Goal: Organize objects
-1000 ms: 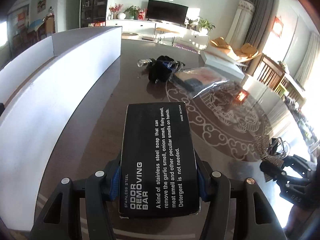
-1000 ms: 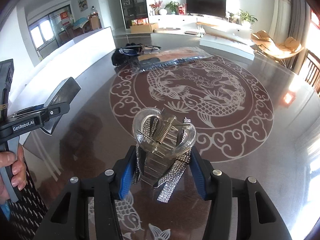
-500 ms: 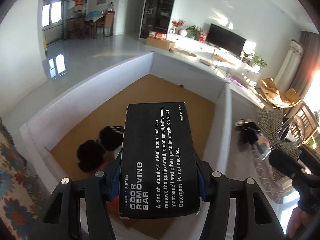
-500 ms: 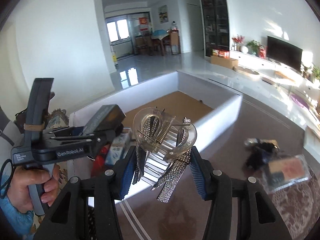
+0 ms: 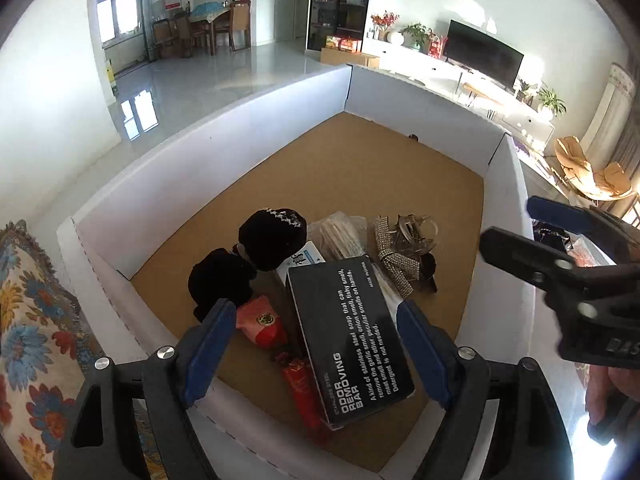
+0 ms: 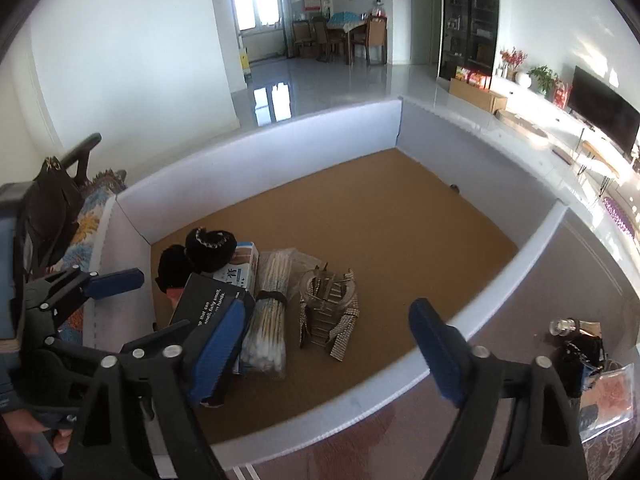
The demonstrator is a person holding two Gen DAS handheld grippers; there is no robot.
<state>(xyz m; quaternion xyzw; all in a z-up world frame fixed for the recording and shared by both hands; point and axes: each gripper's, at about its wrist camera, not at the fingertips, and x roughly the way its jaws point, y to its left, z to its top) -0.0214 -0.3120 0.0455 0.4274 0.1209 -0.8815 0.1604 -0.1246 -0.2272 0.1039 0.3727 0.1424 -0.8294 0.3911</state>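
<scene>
1. A bright living room with a television along the far wall surrounds a dark table (image 6: 520,320), and on it sits a wide white box (image 6: 320,128) with a brown cardboard floor.
2. Inside the box, gathered at the near corner, lie the black soap carton (image 5: 352,336), a rhinestone hair clip (image 6: 330,312), a bundle of cotton swabs (image 6: 270,320), two black velvet pouches (image 5: 272,240) and some red packets (image 5: 262,322).
3. The left tool (image 5: 316,354) hangs over the carton with its jaws spread wide, touching nothing.
4. The right tool (image 6: 320,356) is likewise spread and empty, above the box's near wall.
5. Still out on the table are a dark tangle (image 6: 580,352) and a clear bagged item (image 6: 608,396), so I judge the sorting largely done with these left to collect.
</scene>
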